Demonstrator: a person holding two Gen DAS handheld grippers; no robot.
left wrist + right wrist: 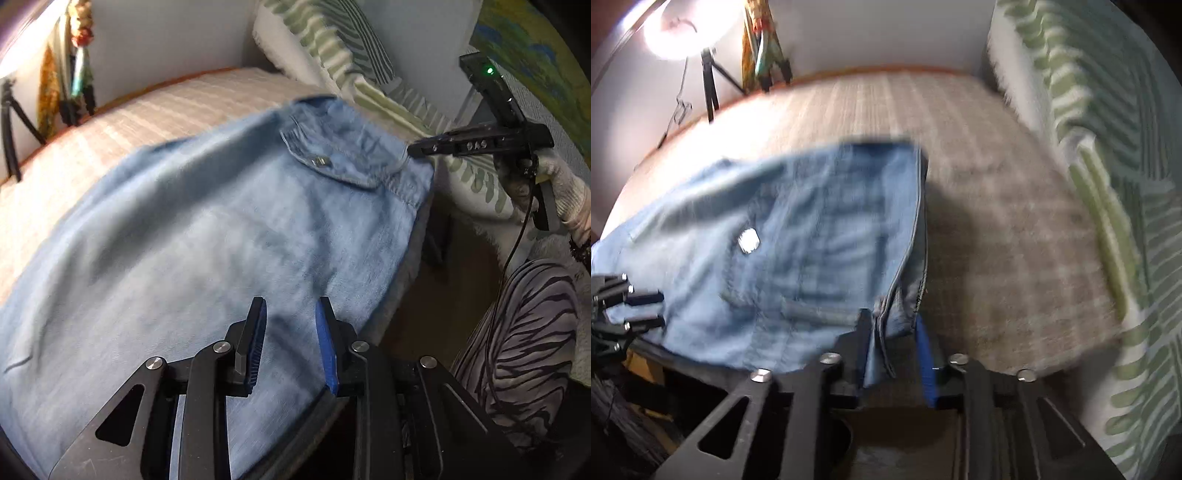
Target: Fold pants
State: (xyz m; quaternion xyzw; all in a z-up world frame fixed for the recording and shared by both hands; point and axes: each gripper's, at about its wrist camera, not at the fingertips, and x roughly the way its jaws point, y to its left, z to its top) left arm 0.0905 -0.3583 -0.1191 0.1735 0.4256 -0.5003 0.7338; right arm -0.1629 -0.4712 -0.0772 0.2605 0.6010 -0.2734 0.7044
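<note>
Light blue denim pants (221, 240) lie spread over the bed, with a flap pocket and metal snap (319, 161) near the far right corner. My left gripper (290, 306) hovers over the near part of the cloth, open, with nothing between its blue pads. My right gripper (415, 149), held by a gloved hand (561, 184), meets the pants' far right corner. In the right wrist view a bunched corner of the pants (794, 240) sits between the tips of the right gripper (890, 321), which looks shut on it. The left gripper (642, 310) shows at the left edge.
The bed cover (997, 240) is pale and striped, bare to the right of the pants. Green-striped pillows (332, 44) lean against the wall on the right. A tripod with a bright lamp (672, 29) stands behind the bed. A person's zebra-patterned leg (524, 332) is beside the bed edge.
</note>
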